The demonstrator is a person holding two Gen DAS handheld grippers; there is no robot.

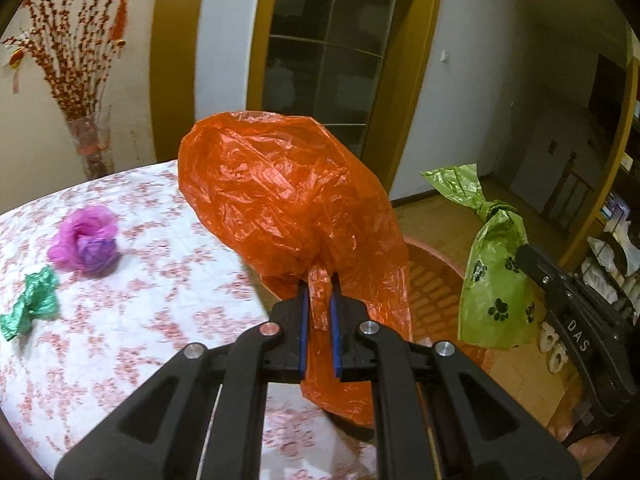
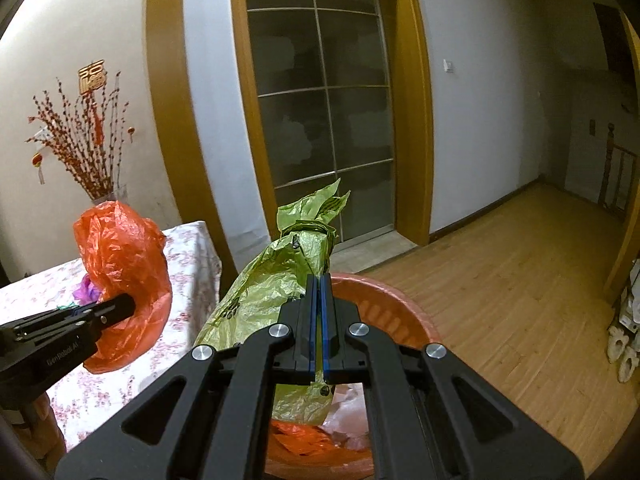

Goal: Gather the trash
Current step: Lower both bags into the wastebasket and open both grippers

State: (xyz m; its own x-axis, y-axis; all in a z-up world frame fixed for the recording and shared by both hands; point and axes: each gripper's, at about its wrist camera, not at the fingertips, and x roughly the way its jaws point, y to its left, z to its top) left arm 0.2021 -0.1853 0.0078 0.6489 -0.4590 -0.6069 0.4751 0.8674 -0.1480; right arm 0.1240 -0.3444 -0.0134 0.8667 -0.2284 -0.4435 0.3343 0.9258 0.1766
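My left gripper (image 1: pixel 320 294) is shut on an orange plastic bag (image 1: pixel 280 196) and holds it in the air over the table's right edge, by a salmon-pink bin (image 1: pixel 436 280). The orange bag also shows in the right wrist view (image 2: pixel 120 264). My right gripper (image 2: pixel 320 284) is shut on a green paw-print bag (image 2: pixel 276 280) above the bin (image 2: pixel 396 312); the bag also shows in the left wrist view (image 1: pixel 496 280). The bin holds orange and pale plastic. A pink-purple bag (image 1: pixel 86 246) and a dark green wrapper (image 1: pixel 32 304) lie on the table.
The table (image 1: pixel 120 360) has a white cloth with red flowers. A vase of red branches (image 1: pixel 90 148) stands at its far edge by the wall. A glass door (image 2: pixel 324 120) is behind. Wood floor (image 2: pixel 520 280) lies to the right, with white slippers (image 2: pixel 622 352).
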